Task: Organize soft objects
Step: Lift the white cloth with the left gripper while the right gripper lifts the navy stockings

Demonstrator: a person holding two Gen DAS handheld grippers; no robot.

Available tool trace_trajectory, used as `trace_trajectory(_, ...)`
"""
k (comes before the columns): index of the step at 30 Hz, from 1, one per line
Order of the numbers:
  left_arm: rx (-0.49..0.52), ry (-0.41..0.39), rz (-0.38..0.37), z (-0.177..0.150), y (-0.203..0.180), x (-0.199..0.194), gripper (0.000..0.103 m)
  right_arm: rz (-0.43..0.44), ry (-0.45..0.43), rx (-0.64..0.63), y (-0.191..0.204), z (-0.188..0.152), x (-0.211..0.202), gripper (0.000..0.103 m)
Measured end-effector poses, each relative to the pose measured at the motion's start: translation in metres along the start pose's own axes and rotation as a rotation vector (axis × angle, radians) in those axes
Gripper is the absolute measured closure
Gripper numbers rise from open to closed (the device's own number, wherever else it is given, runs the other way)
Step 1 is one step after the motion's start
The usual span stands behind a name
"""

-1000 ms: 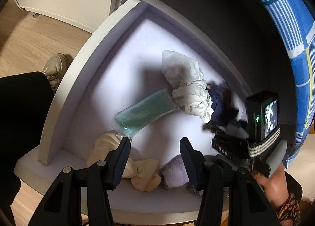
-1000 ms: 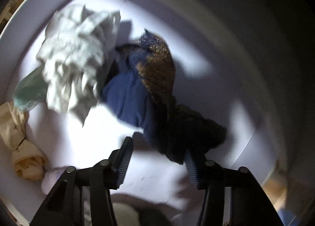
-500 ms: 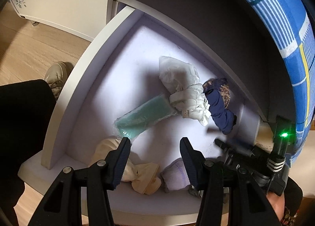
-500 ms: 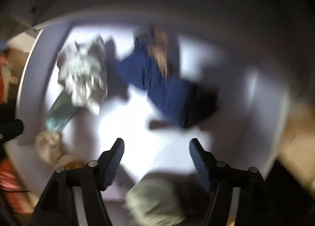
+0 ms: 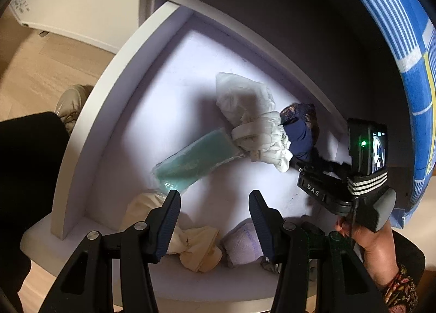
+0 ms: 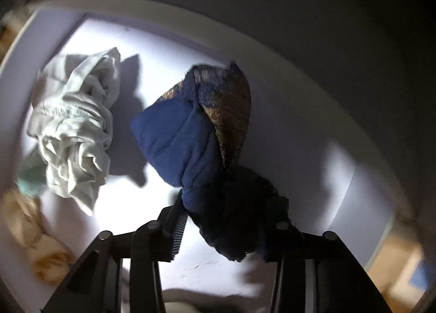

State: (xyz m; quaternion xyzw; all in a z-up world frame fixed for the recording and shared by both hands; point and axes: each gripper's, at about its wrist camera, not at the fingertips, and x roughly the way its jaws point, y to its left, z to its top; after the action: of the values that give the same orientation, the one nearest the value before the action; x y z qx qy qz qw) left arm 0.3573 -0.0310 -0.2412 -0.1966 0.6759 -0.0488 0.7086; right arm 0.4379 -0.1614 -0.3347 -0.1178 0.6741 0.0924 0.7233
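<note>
**A:** Right gripper (image 6: 226,227) is in on the navy cloth (image 6: 179,146) on the shelf (image 5: 174,95). Its jaws sit either side of the dark bunched end. Clamped or only around it? I can't tell; the fabric hides the right jaw.

**B:** And the left gripper (image 5: 215,220)?

**A:** Jaws wide apart, holding nothing, hovering over the front edge of the shelf. Below it lie a cream bundle (image 5: 196,247) and a pale purple sock (image 5: 245,242), side by side.

**B:** So how far along are we?

**A:** Not far, I'd say. The navy cloth lies toward the back right, with the white garment (image 5: 253,127) crumpled and touching it in the left view. A teal packet (image 5: 190,160) lies slantwise, its end tucked under that white garment. Nothing looks folded or lined up.

**B:** Any sorted pile?

**A:** None that I can see. Five soft things are scattered over one shelf, front pair apart from the back cluster.

**B:** What's left, then?

**A:** Nearly everything, by my reading: the navy piece is the one in hand, and the white garment, teal packet, cream bundle and sock all look untouched.
</note>
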Motion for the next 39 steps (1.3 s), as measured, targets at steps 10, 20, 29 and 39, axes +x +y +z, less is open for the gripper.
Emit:
trace_trajectory(10,0.021,0.006,0.005,0.009,-0.019,0.019,0.05,0.288,0.208,0.411,-0.031,-0.05,0.014,0.065)
trace_trajectory(20,-0.114,0.001,-0.073,0.053,-0.041,0.049,0.02,0.292,0.198,0.418,-0.004,-0.066,0.006,0.062)
trace_trajectory(29,0.025,0.015,0.09,0.067,-0.061,0.083,0.029,0.304,0.194,0.416,-0.063,-0.081,0.012,0.061)
trace_trajectory(39,0.25,0.056,0.141,0.046,-0.071,0.074,0.053,0.289,0.172,0.388,-0.059,-0.081,0.01,0.069)
